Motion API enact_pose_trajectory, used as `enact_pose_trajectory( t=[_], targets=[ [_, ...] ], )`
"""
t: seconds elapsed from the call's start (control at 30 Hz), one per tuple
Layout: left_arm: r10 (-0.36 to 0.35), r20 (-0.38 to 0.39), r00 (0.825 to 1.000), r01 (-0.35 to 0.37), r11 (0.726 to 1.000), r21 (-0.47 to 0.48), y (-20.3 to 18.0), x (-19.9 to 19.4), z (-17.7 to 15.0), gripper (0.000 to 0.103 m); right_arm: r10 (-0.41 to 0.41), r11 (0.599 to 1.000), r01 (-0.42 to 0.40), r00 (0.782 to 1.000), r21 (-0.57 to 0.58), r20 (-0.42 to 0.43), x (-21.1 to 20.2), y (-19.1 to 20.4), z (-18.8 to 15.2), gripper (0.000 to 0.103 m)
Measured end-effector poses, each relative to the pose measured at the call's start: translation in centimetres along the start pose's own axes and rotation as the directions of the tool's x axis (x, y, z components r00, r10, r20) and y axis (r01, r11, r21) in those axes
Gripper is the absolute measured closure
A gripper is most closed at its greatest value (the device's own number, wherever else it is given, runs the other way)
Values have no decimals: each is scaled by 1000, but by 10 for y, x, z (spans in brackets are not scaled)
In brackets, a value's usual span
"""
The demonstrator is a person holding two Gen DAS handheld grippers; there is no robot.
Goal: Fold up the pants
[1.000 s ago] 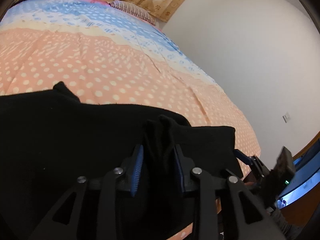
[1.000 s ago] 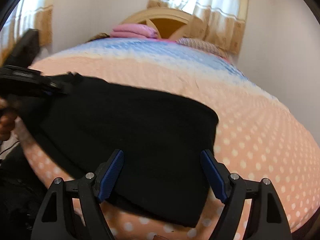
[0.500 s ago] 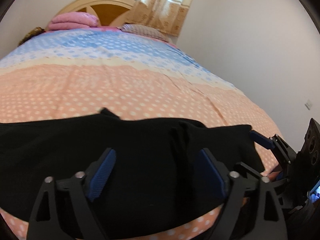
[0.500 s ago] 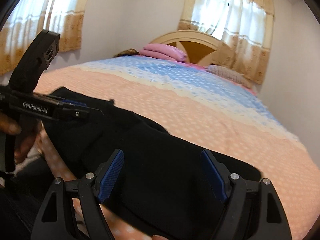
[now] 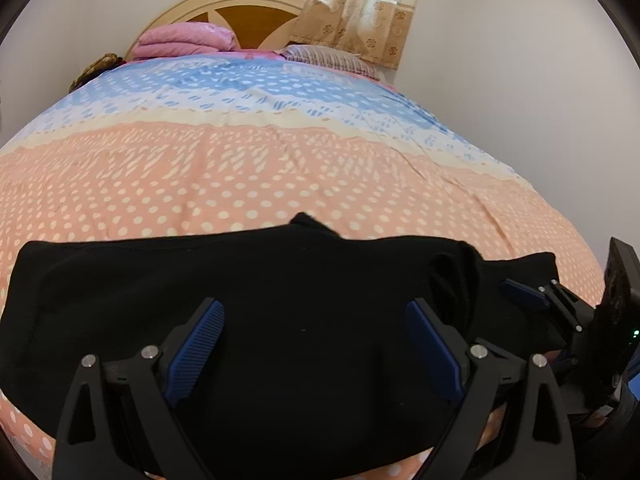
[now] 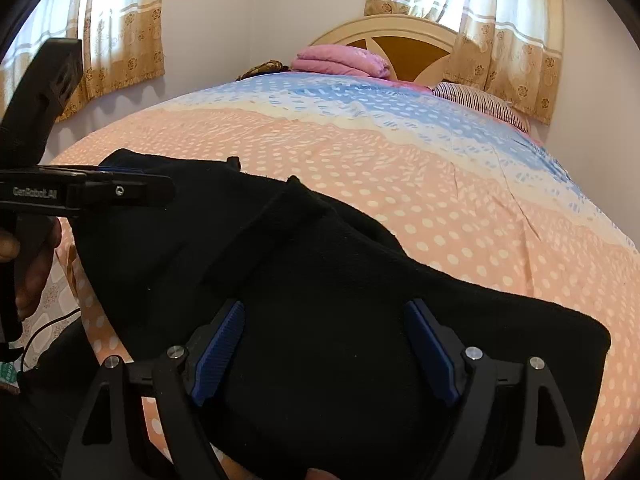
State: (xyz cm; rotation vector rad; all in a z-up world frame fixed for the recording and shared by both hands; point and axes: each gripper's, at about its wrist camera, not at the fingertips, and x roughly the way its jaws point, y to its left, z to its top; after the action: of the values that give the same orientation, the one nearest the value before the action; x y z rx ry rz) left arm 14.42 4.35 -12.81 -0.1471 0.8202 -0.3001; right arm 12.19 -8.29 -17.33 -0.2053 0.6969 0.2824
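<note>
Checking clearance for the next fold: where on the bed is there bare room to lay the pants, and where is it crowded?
Free: the wide peach-dotted stretch of the bedspread beyond the black pants, and the blue band up to the pink blanket and striped pillow. Crowded: the near edge, where both open tools, left tool and right tool, hover over the pants.

Two fisheye wrist views sit low and close over black pants (image 5: 280, 300) (image 6: 340, 320), facing the headboard (image 5: 256, 16) (image 6: 404, 40). Each catches the other gripper at its edge; both share the dotted bedspread (image 5: 280, 160) (image 6: 400, 168).
</note>
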Motion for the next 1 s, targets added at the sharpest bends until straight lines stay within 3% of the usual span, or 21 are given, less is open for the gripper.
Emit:
enact_pose_trajectory(
  t=[0.13,0.27,0.4,0.5,0.67,0.77,0.83,1.0],
  targets=[
    [29,5,1000,-29,999,23,6,-9,-1,8,6,1000,-7,999,24,50,-20,1,1,20],
    [128,52,990,-131,990,53,32,-30,-2,8,-14,1000,12,995,14,99,-40,-2,-2,20],
    [258,97,961,-261,965,16,84,-61,-7,8,-21,999,17,992,35,128,-55,-9,-8,20],
    [304,81,949,-301,952,-48,122,-73,-14,8,-14,999,7,990,52,139,-59,-11,-10,20],
    [248,52,967,-234,954,-189,165,-74,-32,9,-4,1000,0,990,29,139,-57,-3,-12,20],
    [198,45,979,-183,955,-232,172,-66,-38,12,0,1000,-2,990,9,138,-56,3,-13,20],
    [165,28,986,-153,957,-247,175,-60,-43,23,-2,1000,2,989,-1,145,-57,6,-15,20],
    [185,32,982,-175,961,-214,169,-61,-48,31,5,1000,-6,990,9,144,-56,7,-20,20]
  ],
)
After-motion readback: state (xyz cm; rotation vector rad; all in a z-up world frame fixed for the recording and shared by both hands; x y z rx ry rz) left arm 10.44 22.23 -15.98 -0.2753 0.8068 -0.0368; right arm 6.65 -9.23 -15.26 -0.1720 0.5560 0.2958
